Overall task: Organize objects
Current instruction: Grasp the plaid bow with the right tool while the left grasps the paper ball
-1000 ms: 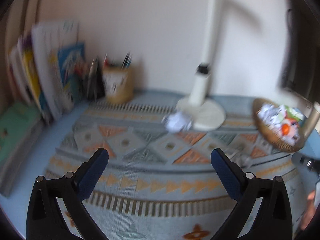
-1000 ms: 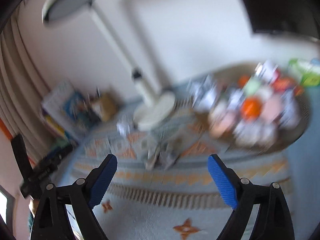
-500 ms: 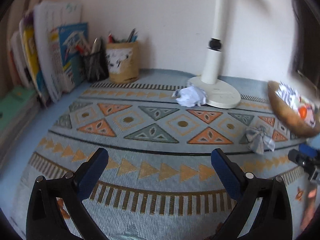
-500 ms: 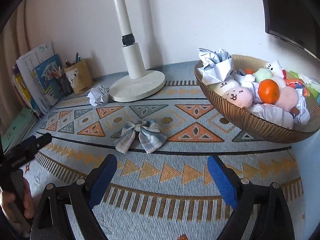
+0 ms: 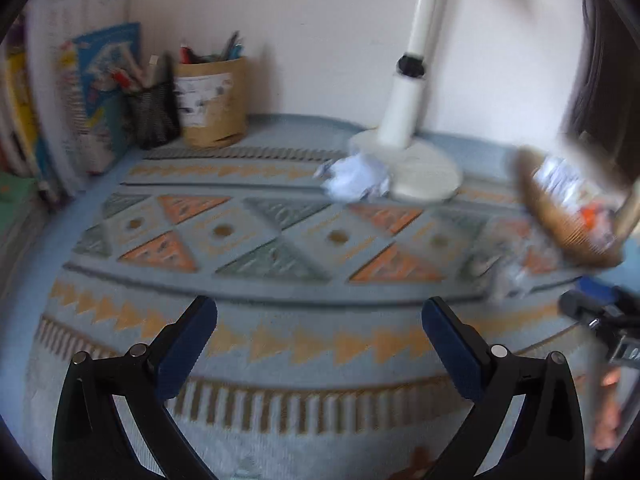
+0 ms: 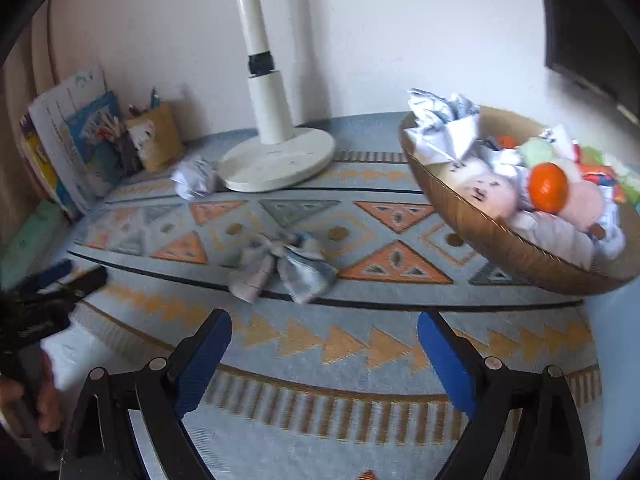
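Note:
A grey checked fabric bow (image 6: 280,264) lies on the patterned mat (image 6: 360,344), a short way ahead of my right gripper (image 6: 325,320). That gripper's jaws are opening, with nothing between them. A crumpled white paper ball (image 5: 356,178) rests against the lamp base (image 5: 424,168), well ahead of my left gripper (image 5: 319,308), which is open and empty above the mat. The brown bowl (image 6: 500,240) at the right holds paper wads, soft toys and an orange (image 6: 547,187). In the left wrist view the bow (image 5: 512,276) is a blur at the right.
A tan pen cup (image 5: 212,104), a black mesh holder (image 5: 154,116) and upright books (image 5: 80,92) line the back left. The white lamp post rises at the back middle. A dark screen edge shows at the upper right. A hand (image 6: 44,404) holds the left gripper.
Both grippers have come lower and closer to the mat. The bow now sits nearer the right gripper's fingers. Nothing was picked up or moved.

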Tool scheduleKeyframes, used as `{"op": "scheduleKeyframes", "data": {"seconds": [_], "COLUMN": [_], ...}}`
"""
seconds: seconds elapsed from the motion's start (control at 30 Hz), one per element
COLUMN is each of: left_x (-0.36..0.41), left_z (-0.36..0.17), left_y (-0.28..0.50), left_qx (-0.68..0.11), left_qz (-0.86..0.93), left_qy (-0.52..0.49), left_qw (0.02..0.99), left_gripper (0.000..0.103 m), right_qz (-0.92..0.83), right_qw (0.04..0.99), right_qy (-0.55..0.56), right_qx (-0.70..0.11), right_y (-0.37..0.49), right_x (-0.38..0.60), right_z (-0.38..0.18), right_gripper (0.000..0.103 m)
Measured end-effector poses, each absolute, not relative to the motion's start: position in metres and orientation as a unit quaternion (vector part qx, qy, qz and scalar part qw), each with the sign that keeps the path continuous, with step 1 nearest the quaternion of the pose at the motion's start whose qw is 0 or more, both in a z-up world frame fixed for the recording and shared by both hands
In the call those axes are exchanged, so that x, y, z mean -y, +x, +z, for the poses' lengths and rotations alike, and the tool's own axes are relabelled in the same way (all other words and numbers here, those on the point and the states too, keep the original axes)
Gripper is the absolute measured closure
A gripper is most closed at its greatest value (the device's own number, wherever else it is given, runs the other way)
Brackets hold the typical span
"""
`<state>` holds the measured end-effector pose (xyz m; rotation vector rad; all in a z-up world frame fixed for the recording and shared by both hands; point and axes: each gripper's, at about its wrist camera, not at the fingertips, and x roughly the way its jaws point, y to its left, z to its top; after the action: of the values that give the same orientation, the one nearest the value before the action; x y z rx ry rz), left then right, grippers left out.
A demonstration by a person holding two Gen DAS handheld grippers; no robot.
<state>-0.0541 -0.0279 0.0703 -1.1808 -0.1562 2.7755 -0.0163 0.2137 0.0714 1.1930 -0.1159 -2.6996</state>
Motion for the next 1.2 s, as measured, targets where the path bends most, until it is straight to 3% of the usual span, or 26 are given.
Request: {"op": "scheduleKeyframes", "data": {"seconds": [0.13,0.37,0.6,0.67,0.7,0.73,0.8,0.87,0.9,0.93,0.97,1.2], "left_x": [0.036,0.009,-0.011,-0.015,-0.014,-0.016,-0.016,-0.017,-0.018,-0.019,-0.020,-0.017], "left_z": [0.094,0.055,0.044,0.043,0.040,0.036,0.038,0.041,0.042,0.044,0.046,0.059], "left_y": [-0.104,-0.180,-0.203,-0.204,-0.206,-0.207,-0.205,-0.199,-0.196,-0.192,-0.190,-0.123], "left_qx": [0.103,0.075,0.051,0.047,0.048,0.048,0.041,0.035,0.031,0.025,0.023,0.024], "left_qz": [0.919,0.911,0.916,0.914,0.911,0.905,0.909,0.914,0.916,0.918,0.920,0.916], "left_qy": [-0.370,-0.398,-0.394,-0.397,-0.403,-0.415,-0.406,-0.394,-0.390,-0.386,-0.383,-0.389], "left_qw": [0.085,0.072,0.058,0.068,0.074,0.082,0.083,0.089,0.089,0.086,0.084,0.091], "left_gripper": [0.001,0.001,0.002,0.017,0.035,0.045,0.050,0.053,0.053,0.053,0.053,0.053], "right_qz": [-0.894,-0.905,-0.902,-0.893,-0.891,-0.888,-0.886,-0.890,-0.892,-0.894,-0.895,-0.915], "right_qw": [0.123,0.101,0.127,0.126,0.123,0.119,0.116,0.117,0.113,0.112,0.119,0.101], "right_qy": [0.430,0.414,0.412,0.431,0.437,0.444,0.449,0.439,0.437,0.434,0.430,0.390], "right_qx": [0.031,-0.007,-0.027,-0.026,-0.023,-0.020,-0.015,-0.017,-0.021,-0.023,-0.021,-0.029], "right_y": [-0.047,-0.075,-0.077,-0.084,-0.086,-0.089,-0.092,-0.091,-0.090,-0.089,-0.087,-0.067], "right_x": [-0.202,-0.175,-0.166,-0.165,-0.166,-0.167,-0.169,-0.169,-0.168,-0.167,-0.166,-0.171], "right_z": [0.097,0.064,0.048,0.042,0.041,0.038,0.037,0.039,0.039,0.039,0.039,0.056], "right_gripper": [0.009,0.009,0.009,0.009,0.009,0.009,0.021,0.045,0.049,0.065,0.068,0.069]}}
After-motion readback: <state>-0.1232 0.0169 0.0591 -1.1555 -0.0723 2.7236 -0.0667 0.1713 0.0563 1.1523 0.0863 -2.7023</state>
